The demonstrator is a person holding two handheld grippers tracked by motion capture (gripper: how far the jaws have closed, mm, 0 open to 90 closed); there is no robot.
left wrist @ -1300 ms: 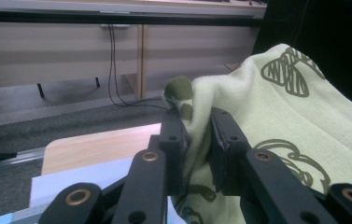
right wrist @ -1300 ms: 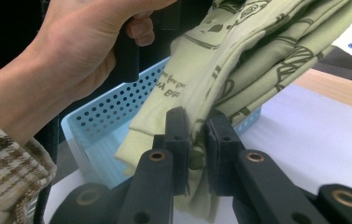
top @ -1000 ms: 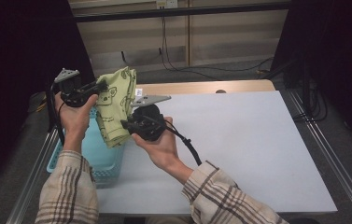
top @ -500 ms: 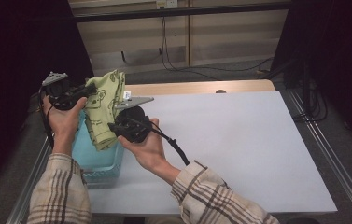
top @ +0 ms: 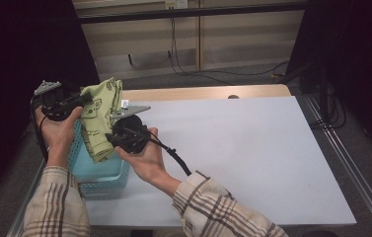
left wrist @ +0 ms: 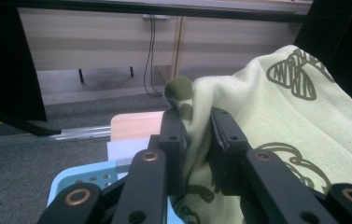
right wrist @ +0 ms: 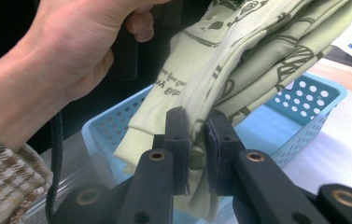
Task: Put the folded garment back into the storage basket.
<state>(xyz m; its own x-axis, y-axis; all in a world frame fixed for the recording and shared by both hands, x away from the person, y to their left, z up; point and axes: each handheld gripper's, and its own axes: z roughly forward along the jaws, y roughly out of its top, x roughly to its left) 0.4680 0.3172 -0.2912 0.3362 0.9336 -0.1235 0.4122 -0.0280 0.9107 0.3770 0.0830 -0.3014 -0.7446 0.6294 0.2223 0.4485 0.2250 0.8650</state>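
A pale green cloth (top: 100, 116) printed with dark cartoon outlines hangs folded above the blue basket (top: 97, 173) at the table's (top: 252, 148) nine o'clock edge. Left gripper (top: 82, 100) fingers (left wrist: 172, 135) clench its top; right gripper (top: 110, 138) fingers (right wrist: 178, 135) pinch its lower edge.

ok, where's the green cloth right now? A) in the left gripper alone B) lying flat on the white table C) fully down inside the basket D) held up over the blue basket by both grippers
D: the cloth hangs above the basket, with the left gripper shut on its top edge and the right gripper shut on a lower fold.
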